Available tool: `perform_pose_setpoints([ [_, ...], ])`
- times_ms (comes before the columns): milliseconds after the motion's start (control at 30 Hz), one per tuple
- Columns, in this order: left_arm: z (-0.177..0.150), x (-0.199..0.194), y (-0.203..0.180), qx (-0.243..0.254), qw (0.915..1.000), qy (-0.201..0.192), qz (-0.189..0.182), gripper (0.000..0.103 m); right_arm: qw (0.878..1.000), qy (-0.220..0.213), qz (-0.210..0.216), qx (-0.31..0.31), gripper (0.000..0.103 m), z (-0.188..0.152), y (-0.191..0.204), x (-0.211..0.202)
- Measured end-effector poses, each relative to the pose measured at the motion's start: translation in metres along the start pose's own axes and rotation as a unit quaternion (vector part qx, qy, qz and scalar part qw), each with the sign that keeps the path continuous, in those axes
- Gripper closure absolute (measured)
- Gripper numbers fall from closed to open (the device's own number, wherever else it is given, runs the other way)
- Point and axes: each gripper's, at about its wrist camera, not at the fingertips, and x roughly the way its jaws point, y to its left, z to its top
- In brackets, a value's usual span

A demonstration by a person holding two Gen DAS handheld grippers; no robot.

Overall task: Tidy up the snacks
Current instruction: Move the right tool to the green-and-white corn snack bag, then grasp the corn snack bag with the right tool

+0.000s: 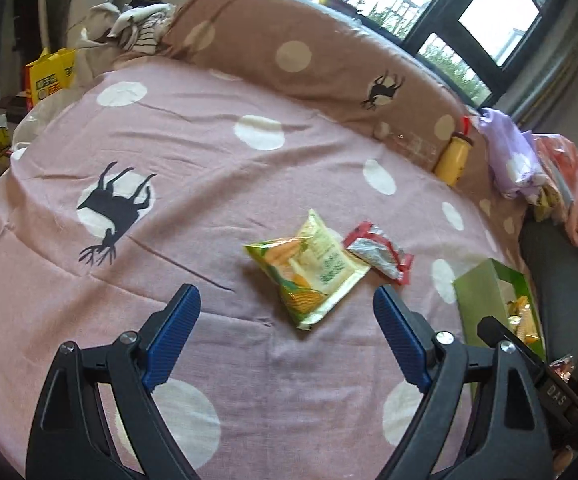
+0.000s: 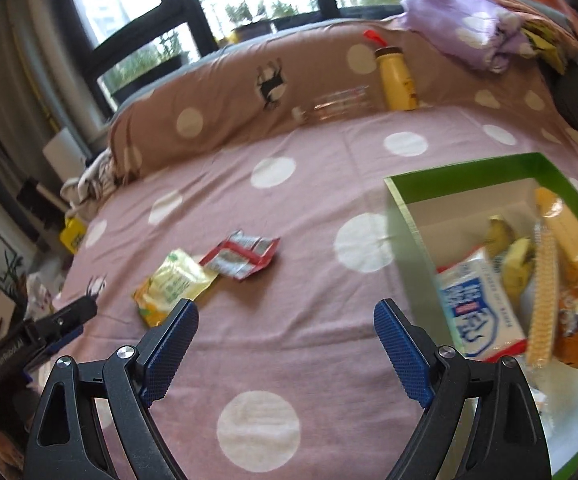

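Both pairs of blue-padded fingers stand wide with nothing between them: the left gripper hangs over the pink spotted bedspread, just short of a yellow snack packet, and the right gripper hovers beside the green box. Touching the yellow packet's far side lies a red and silver packet. The box, at the bedspread's right edge, holds several snacks, among them a blue and white packet.
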Motion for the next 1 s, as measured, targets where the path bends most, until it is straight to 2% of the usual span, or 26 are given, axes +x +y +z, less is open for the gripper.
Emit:
perform_pose_setpoints([
  [200,0.003,0.01,0.009,-0.032,0.999,0.024,-0.018,0.016,0.998,0.038,0.046,-0.006,0.013,0.007,0.022,0.018],
  [333,0.005,0.019,0.013,-0.046,0.998,0.038,-0.023,0.024,0.995,0.056,0.082,-0.006,0.013,0.023,0.038,0.031],
  [500,0.005,0.031,0.013,-0.049,0.9972,0.053,-0.02,0.031,0.983,0.121,0.134,-0.023,0.013,0.045,0.065,0.071],
  [667,0.005,0.043,0.012,-0.055,0.9951,0.074,-0.037,0.037,0.971,0.177,0.147,-0.06,0.013,0.054,0.097,0.112],
  [800,0.005,0.048,0.013,-0.054,0.9951,0.077,-0.028,0.044,0.962,0.213,0.152,-0.078,0.013,0.052,0.115,0.141],
  [900,0.007,0.051,0.02,-0.076,0.9935,0.081,-0.025,0.045,0.962,0.229,0.109,-0.107,0.013,0.049,0.121,0.161],
  [1000,0.01,0.052,0.022,-0.079,0.9934,0.077,-0.027,0.045,0.959,0.236,0.097,-0.125,0.013,0.044,0.121,0.172],
])
